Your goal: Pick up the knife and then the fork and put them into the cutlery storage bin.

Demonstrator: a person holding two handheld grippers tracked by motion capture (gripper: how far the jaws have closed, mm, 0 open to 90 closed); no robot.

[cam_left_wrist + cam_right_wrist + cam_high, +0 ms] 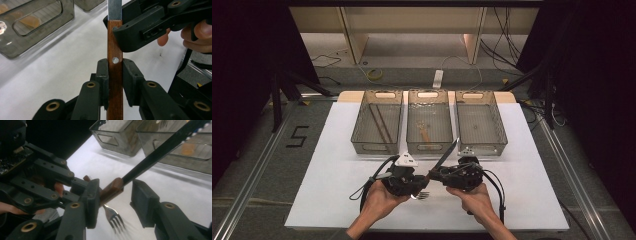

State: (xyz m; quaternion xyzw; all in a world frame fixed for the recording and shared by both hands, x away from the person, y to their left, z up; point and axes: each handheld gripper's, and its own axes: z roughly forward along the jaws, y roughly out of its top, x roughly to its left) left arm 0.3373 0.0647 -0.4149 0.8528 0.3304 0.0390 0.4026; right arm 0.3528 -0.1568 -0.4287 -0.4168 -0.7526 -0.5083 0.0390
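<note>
Above the white table (337, 165), before three grey bins (427, 127): wooden-handled knife (115, 75) clamped in left gripper (115, 75); right gripper (113, 195) half-wide around the handle, one pad touching; handover unfinished; binning left, fork (113, 216) too.

Light falls from above onto the white table (337, 200), bright against black surroundings in the high view, which is soft and low in detail. The 3 smoky bins (429, 122) cast faint shadows. In the right gripper view the fork (113, 216) is blurred and streaked. In the left gripper view a bright glint sits on the bin's rim at the left edge, and the near jaws are slightly soft.
</note>
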